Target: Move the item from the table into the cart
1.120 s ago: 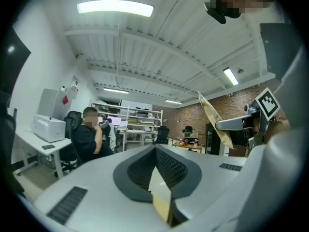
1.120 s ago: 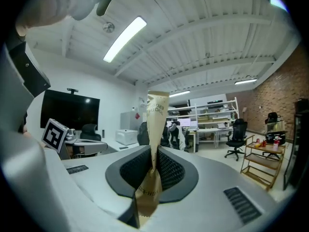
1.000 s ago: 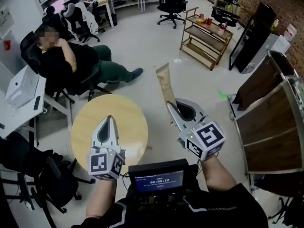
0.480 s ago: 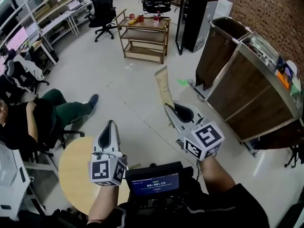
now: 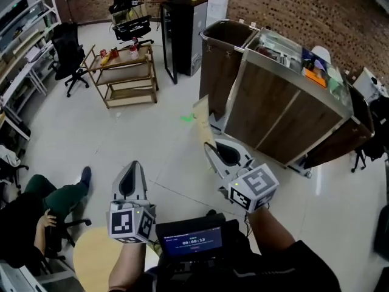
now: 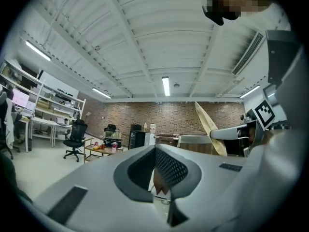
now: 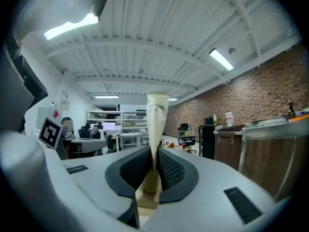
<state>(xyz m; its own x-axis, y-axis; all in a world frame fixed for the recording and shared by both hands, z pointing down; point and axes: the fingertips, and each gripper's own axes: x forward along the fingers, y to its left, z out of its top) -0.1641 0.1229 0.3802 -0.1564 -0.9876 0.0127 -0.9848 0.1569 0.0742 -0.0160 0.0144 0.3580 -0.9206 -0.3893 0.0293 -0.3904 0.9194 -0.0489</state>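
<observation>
Holding: the right gripper (image 5: pixel 211 147) has its jaws almost together, pinching the lower part of a flat tan paper packet (image 5: pixel 203 117). In the right gripper view (image 7: pixel 154 161) the packet (image 7: pixel 157 112) stands upright above the pads, with its bottom end showing below them.
Packet's place: in the air over the pale floor, off the round wooden table (image 5: pixel 91 251) at the lower left. Its top end is near the cart's wood-panelled side without touching it.
Cart: the cart (image 5: pixel 273 114) stands at the upper right on a metal frame, and its top tray is filled with small items. A brown bin (image 5: pixel 222 59) sits at its left end.
Left gripper: the left gripper (image 5: pixel 134 166) is level beside the right one. The left gripper view (image 6: pixel 155 151) shows its jaws together with nothing between them.
Around: a low wooden shelf trolley (image 5: pixel 124 72), a black cabinet (image 5: pixel 182 35) and an office chair (image 5: pixel 67 50) stand by the brick wall.
</observation>
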